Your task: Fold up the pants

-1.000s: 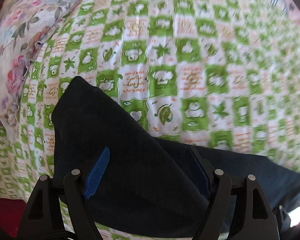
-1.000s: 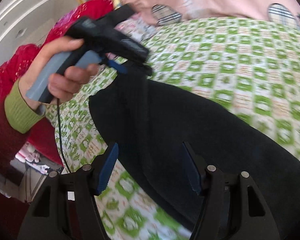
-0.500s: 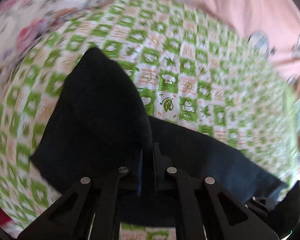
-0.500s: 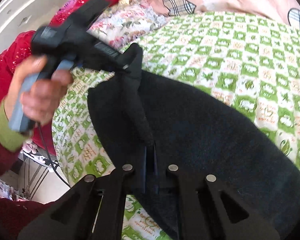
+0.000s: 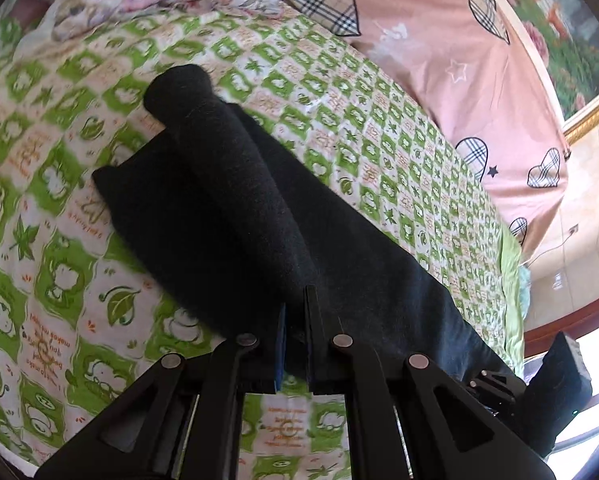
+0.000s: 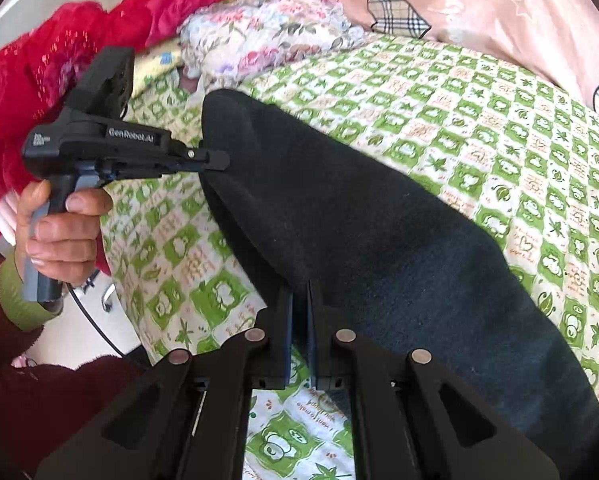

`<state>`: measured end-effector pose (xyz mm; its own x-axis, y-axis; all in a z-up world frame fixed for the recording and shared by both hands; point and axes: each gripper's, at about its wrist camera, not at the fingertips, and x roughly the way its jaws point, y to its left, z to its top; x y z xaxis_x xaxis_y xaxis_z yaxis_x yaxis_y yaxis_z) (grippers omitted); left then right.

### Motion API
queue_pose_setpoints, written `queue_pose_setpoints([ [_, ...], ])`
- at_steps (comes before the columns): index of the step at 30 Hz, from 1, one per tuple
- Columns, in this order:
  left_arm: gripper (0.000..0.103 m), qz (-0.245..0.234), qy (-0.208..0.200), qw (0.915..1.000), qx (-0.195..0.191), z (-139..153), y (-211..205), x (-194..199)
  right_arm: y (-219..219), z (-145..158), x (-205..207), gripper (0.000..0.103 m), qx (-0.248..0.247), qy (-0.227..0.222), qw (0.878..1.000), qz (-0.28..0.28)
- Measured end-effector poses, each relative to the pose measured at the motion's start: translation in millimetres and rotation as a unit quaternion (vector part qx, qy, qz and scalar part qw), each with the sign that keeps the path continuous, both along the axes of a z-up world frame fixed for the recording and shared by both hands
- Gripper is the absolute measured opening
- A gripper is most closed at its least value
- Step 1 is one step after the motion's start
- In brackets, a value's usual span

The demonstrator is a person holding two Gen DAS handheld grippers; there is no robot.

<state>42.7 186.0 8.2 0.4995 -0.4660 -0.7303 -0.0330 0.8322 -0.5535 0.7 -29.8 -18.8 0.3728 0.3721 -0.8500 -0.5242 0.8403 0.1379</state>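
Observation:
Dark navy pants (image 5: 235,216) lie on a green-and-white checked bedsheet (image 5: 59,272). My left gripper (image 5: 295,300) is shut on the pants' near edge and lifts a fold of cloth off the bed. In the right wrist view the pants (image 6: 379,232) stretch from left to lower right. My right gripper (image 6: 299,292) is shut on the same edge, further along. The left gripper (image 6: 219,160) also shows there, held by a hand, pinching the pants' raised corner.
A pink quilt (image 5: 439,40) with plaid hearts lies at the far side of the bed. A floral pillow (image 6: 267,36) and a red blanket (image 6: 99,20) sit at the head end. The bed's edge (image 6: 139,320) drops off at left.
Both grippers went from open around the pants' edge to shut on it. They have since lifted the edge, and the cloth now hangs in a raised fold.

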Motion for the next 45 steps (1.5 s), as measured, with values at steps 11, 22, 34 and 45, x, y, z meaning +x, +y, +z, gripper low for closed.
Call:
queue_pose_setpoints([
  [11,0.005,0.003,0.013,0.9995,-0.030,-30.6,9.7,-7.1,7.6,-19.0,-6.0,0.007,-0.035,0.024,0.999,0.012],
  [22,0.067,0.055,0.014,0.9977,0.036,-12.3,32.4,-16.8,4.2,-0.5,-10.0,0.061,-0.011,0.017,1.000,0.009],
  [34,0.076,0.093,0.087,0.9911,0.040,-15.2,64.2,33.6,-53.5,31.8,70.6,0.061,0.168,0.008,0.976,-0.140],
  [45,0.069,0.092,0.072,0.9909,0.066,-26.9,60.8,44.2,-29.6,-16.3,137.5,0.048,0.073,0.059,0.988,-0.123],
])
